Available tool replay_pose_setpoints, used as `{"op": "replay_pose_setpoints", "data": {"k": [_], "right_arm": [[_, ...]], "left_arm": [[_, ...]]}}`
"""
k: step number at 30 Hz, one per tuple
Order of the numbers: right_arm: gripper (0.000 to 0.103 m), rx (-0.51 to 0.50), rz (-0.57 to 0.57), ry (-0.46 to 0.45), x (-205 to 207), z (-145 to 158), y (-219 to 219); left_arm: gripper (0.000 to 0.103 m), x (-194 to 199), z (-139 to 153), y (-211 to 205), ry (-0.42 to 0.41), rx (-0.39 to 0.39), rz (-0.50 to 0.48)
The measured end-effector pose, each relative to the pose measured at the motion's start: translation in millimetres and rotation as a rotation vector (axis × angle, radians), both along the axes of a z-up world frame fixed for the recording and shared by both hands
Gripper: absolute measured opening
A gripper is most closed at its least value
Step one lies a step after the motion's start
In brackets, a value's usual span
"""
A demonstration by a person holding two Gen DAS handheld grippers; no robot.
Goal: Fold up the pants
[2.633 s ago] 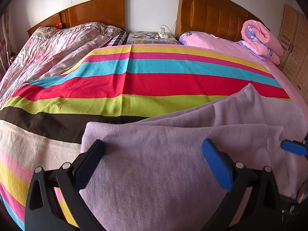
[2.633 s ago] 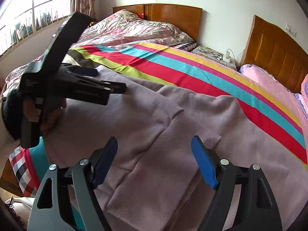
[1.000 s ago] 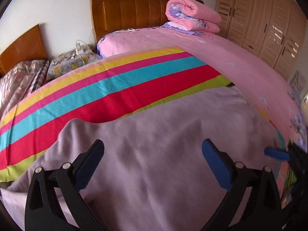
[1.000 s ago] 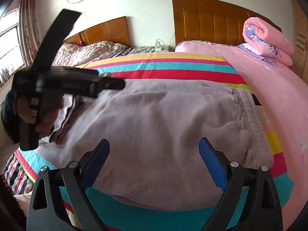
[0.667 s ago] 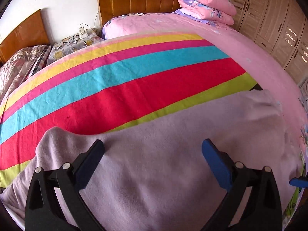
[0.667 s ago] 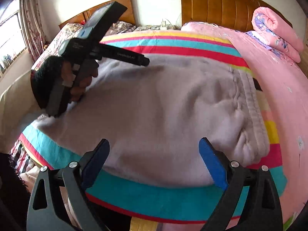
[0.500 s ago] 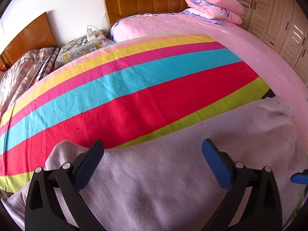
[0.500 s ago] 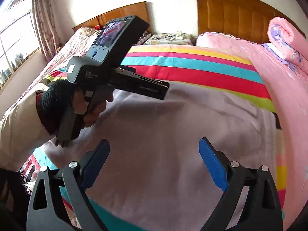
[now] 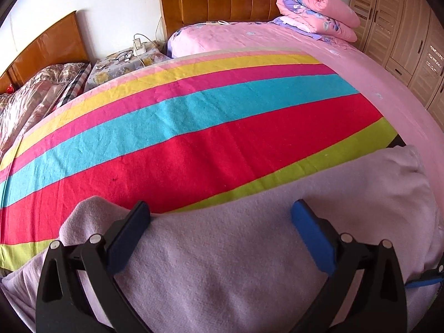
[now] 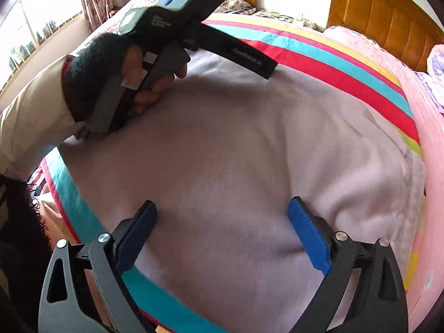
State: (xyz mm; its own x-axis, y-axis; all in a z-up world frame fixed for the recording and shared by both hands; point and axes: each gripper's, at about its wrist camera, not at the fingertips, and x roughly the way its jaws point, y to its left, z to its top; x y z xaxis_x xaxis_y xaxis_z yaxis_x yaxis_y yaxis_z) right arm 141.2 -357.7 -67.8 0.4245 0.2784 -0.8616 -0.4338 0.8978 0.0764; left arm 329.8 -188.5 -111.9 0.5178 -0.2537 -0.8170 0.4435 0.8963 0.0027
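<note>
Pants (image 10: 236, 166), pale lilac and fleecy, are spread flat across the near part of the striped blanket (image 9: 194, 127), their cloth filling the bottom of both wrist views. Over on the left, a gloved hand (image 10: 116, 63) is seen wrapped round the handle of the left gripper (image 9: 219, 216), with a cream sleeve (image 10: 30, 102) trailing off behind it. That left gripper is held low above the far edge of the pants, its blue-padded fingers (image 9: 310, 233) spread wide, nothing between them; whether the tips touch the cloth cannot be told. Moving right, the right gripper (image 10: 222, 213) is poised over the middle of the garment, its fingers (image 10: 308, 233) likewise parted wide and empty. Further right again, the bunched edge of the pants is found close to the pink sheet (image 10: 435, 166). Beyond the blanket, a nightstand (image 9: 122, 63) with glasses on it is tucked between two wooden headboards, and a rolled pink quilt (image 9: 313, 11) is parked at the far right.
</note>
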Motion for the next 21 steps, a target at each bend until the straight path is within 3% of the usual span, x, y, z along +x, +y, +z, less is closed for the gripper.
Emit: {"op": "replay_pose_setpoints", "data": {"k": [4,7,9,12,14,16,18,21], "right_arm": [[0.092,0.065,-0.141,-0.134,-14,23,-27],[0.092,0.089,-0.281,-0.162,-12,30,-49],[0.092,0.113,-0.298,-0.141,-10,27,-54],[0.093,0.026,-0.292,-0.086,-8,8,-49],[0.093,-0.027,-0.258,-0.11,-17,3,-43],[0.093,-0.047,-0.257,-0.11,-25,2,-44],[0.092,-0.029,-0.297,-0.101,-34,6,-48],[0.092,0.048,-0.316,-0.143,-49,24,-48]], "left_arm": [[0.101,-6,7,-1,-0.016,0.007,0.046],[0.101,-24,26,-21,-0.005,-0.1,-0.041],[0.102,-36,31,-52,-0.027,-0.088,-0.15],[0.102,-43,14,-91,-0.023,-0.027,-0.244],[0.102,-40,3,-101,0.011,0.005,-0.247],[0.102,-34,2,-98,0.024,-0.021,-0.228],[0.102,-33,0,-96,0.031,-0.03,-0.219],[0.102,-38,-4,-102,0.001,0.02,-0.214]]}}
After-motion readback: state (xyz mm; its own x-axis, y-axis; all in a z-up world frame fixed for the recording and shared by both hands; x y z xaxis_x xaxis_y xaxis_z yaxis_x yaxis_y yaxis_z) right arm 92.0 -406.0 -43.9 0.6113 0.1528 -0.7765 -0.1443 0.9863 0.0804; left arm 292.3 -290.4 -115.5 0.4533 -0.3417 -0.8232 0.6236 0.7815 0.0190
